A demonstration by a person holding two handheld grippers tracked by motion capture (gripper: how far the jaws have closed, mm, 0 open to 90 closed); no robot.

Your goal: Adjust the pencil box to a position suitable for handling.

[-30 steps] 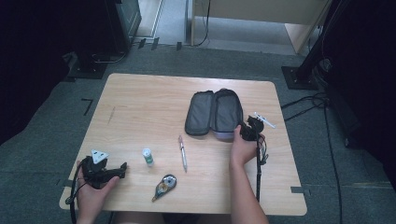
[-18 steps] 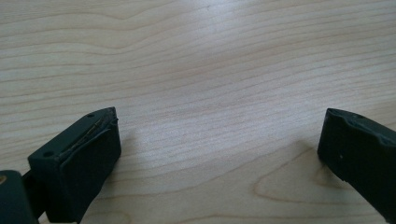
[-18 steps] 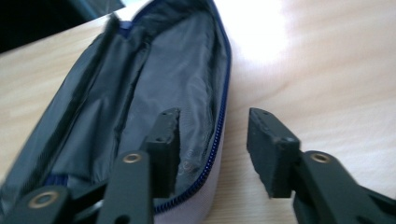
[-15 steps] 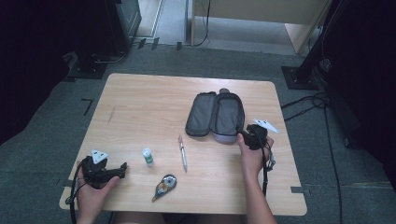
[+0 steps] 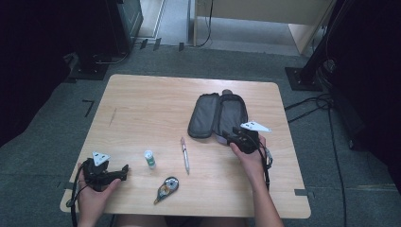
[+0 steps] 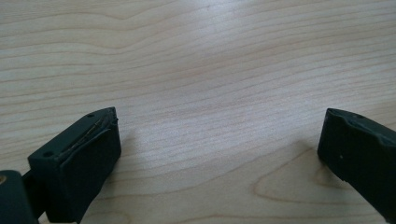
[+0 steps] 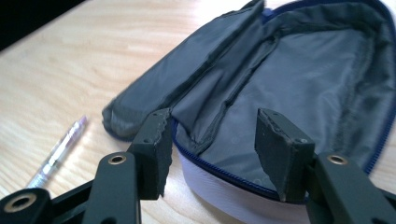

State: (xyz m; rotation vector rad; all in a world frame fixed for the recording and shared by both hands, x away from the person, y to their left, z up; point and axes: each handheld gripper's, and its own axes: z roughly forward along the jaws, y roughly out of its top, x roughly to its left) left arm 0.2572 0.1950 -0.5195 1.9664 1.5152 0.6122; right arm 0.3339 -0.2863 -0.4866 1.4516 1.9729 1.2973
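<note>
A grey pencil case (image 5: 217,116) lies unzipped and spread flat on the right half of the wooden table (image 5: 151,104). My right gripper (image 5: 229,137) sits at its near end, with the jaws just opened and now standing apart. In the right gripper view the case's lining (image 7: 289,84) and white near rim run between and beyond my right gripper (image 7: 212,126), and neither pad presses on it. A pen (image 5: 185,155) lies left of the case and shows as the pen (image 7: 58,151) beside that gripper. My left gripper (image 5: 124,171) rests at the near left, open over bare wood (image 6: 219,135).
A small white bottle with a green label (image 5: 150,159) stands between the left gripper and the pen. A correction-tape dispenser (image 5: 166,188) lies near the front edge. Cables trail from both grippers. Dark stands and equipment ring the table on grey carpet.
My right gripper has shifted slightly from the case's right edge towards its near end. The case, the pen and the left gripper have stayed put.
</note>
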